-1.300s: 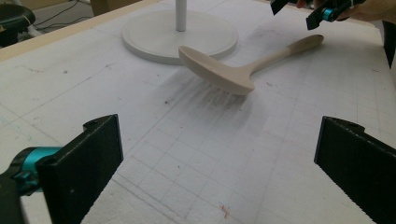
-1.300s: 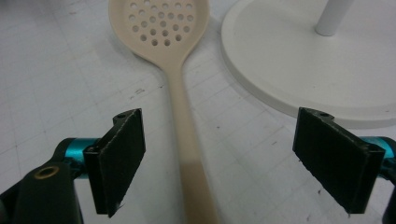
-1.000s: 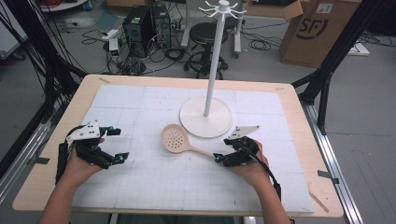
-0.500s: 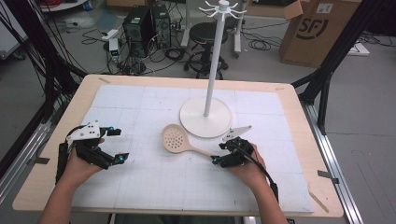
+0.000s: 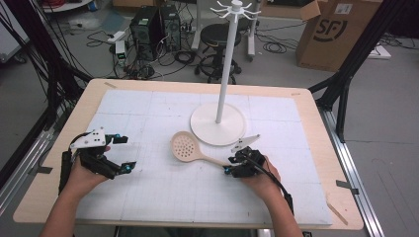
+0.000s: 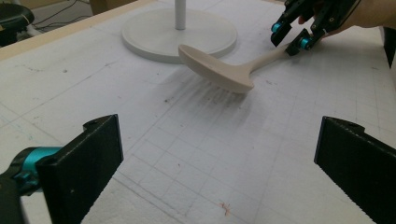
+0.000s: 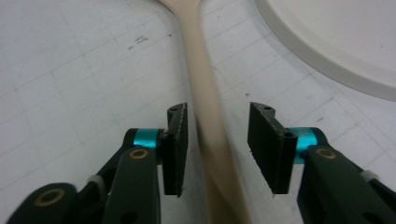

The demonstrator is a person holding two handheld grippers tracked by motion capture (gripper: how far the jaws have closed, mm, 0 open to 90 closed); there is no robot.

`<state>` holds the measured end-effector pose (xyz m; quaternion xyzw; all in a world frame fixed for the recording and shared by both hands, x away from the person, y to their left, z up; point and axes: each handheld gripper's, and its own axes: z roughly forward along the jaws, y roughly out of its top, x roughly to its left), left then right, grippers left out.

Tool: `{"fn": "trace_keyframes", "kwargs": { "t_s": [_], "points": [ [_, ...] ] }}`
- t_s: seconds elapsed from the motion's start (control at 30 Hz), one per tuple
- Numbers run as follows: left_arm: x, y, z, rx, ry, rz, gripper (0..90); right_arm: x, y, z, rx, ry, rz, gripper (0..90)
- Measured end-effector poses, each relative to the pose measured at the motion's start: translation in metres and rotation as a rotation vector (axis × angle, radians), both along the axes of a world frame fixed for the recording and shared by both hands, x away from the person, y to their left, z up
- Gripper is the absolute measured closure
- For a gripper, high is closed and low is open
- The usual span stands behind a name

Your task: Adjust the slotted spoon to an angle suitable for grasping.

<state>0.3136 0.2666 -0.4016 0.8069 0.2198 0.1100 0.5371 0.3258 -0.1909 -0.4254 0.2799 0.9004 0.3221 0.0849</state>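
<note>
Since the earlier frames we are seeing the right gripper (image 5: 230, 166) sitting a little closer in over the spoon (image 5: 190, 149), and its jaws have just been closing around the handle; the left gripper (image 5: 121, 153) and the spoon itself are lying where they were.

We are looking at the spoon lying flat on the mat (image 5: 148, 197), its slotted bowl pointing toward the left gripper and its handle running back to the right hand, just in front of the stand (image 5: 218, 123). In the right gripper view the handle (image 7: 205, 107) is sitting between the jaws, close to the left pad (image 7: 175, 147) and with a clear gap to the right pad (image 7: 266, 144) (so nothing is clamped yet). The left gripper is resting well apart from the spoon, its jaws standing wide with only mat between them.

What we are worrying about is the off-centre handle. As the jaws are closing, the nearer pad is likely to be meeting the handle first and pushing it sideways, so the spoon could be pivoting on the mat and swinging its bowl against the stand's base. We are also gripping near the handle's end: once lifted, the heavier bowl could be drooping and twisting the handle between the pads. A slim, rounded handle may be slipping out if the pads are catching only its upper edge.
</note>
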Motion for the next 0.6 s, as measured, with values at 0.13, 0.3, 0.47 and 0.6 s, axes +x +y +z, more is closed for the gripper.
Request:
{"fn": "trace_keyframes", "kwargs": {
  "t_s": [0.13, 0.3, 0.47, 0.6],
  "points": [
    [-0.0005, -0.0007, -0.0002, 0.006, 0.001, -0.008, 1.7, -0.0007, 0.0001, 0.0003, -0.002, 0.008, -0.019, 58.6],
    [-0.0002, -0.0005, 0.0, 0.001, -0.001, -0.003, 1.7, -0.0012, 0.0031, -0.0014, -0.019, 0.011, 0.0, 60.9],
    [-0.0001, -0.0003, -0.0002, 0.002, 0.001, -0.003, 1.7, 0.0006, 0.0023, -0.0027, -0.022, 0.015, 0.0, 63.4],
    [-0.0009, -0.0013, -0.0002, 0.007, 0.002, -0.01, 1.7, -0.0003, 0.003, -0.0031, -0.024, 0.027, -0.001, 64.8]
  ]
}}
